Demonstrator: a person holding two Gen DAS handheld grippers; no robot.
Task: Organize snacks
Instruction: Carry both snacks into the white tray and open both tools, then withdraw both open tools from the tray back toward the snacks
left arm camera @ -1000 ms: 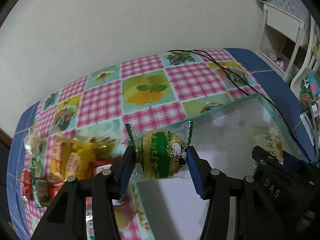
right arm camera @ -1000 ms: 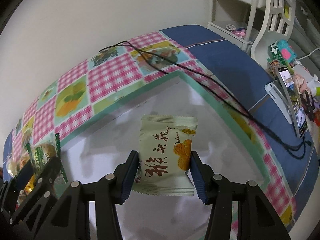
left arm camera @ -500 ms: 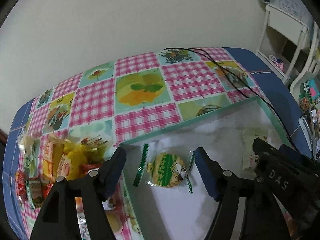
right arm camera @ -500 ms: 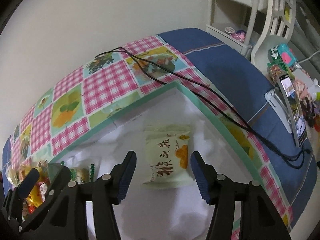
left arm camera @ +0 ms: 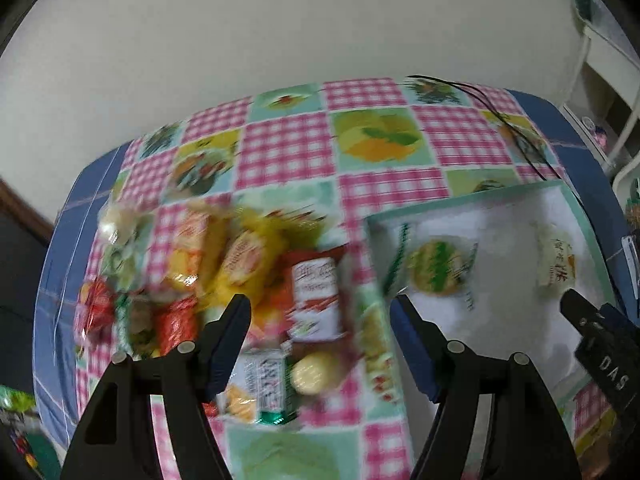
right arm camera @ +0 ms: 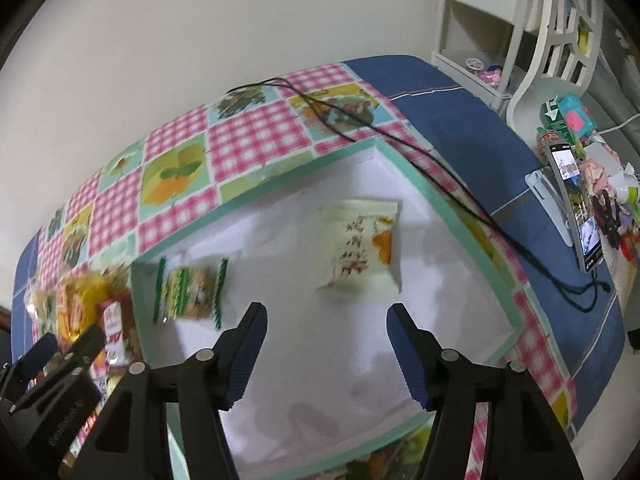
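Snack pile (left arm camera: 224,276) motion-blurred, labels unreadable; left tongs (left arm camera: 320,320) and right tongs (right arm camera: 326,330) both spread wide, empty.

green-striped snack (right arm camera: 189,287) flat in box (right arm camera: 460,216) | cream snack (right arm camera: 360,250) flat in box | snack pile (left arm camera: 224,276) beside box

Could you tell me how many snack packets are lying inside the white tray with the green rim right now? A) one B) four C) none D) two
D: inside the tray lie a green-striped packet near its left wall and a pale cream packet further right; the rest of the snacks sit in a pile on the tablecloth outside it.
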